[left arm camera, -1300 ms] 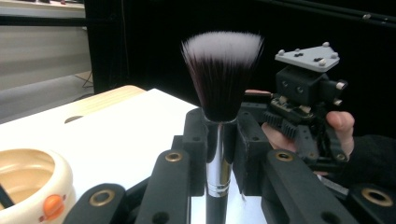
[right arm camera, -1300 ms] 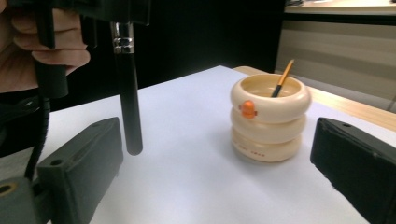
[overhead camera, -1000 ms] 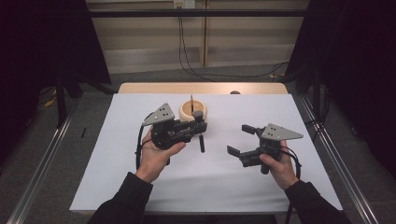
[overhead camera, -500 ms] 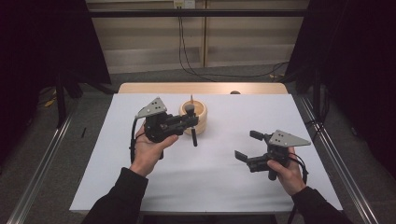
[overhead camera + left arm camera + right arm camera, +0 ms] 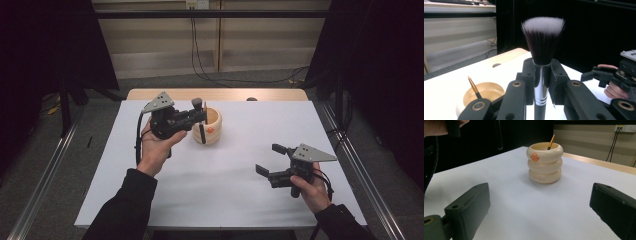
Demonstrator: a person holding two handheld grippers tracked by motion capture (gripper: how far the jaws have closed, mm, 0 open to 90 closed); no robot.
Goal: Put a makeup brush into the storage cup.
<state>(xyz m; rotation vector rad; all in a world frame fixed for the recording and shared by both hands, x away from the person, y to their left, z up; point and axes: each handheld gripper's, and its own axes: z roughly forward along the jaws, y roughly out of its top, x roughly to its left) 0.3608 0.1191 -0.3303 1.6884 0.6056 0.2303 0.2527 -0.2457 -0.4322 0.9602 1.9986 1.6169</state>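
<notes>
My left gripper [image 5: 201, 119] is shut on a makeup brush [image 5: 199, 120] and holds it upright, right beside a cream ringed holder cup [image 5: 214, 126]. In the left gripper view the jaws [image 5: 541, 68] clamp the brush's silver ferrule [image 5: 539, 85], with the white-tipped bristles [image 5: 542, 37] above. A thin stick with a gold tip [image 5: 474, 88] stands in the cup [image 5: 485, 92]. My right gripper [image 5: 272, 160] rests low near the table's front right, open and holding nothing. Its view looks between wide jaws [image 5: 541, 212] at the cup [image 5: 545, 163] with its orange face.
White sheet [image 5: 235, 200] covers the table, with a wooden strip [image 5: 220, 94] along the far edge. Cables hang behind the table against the back wall [image 5: 200, 40]. Dark curtains stand on both sides.
The left gripper carried the brush away from me and a little left, up beside the cup. The right gripper drew back toward the near right and sank lower.
</notes>
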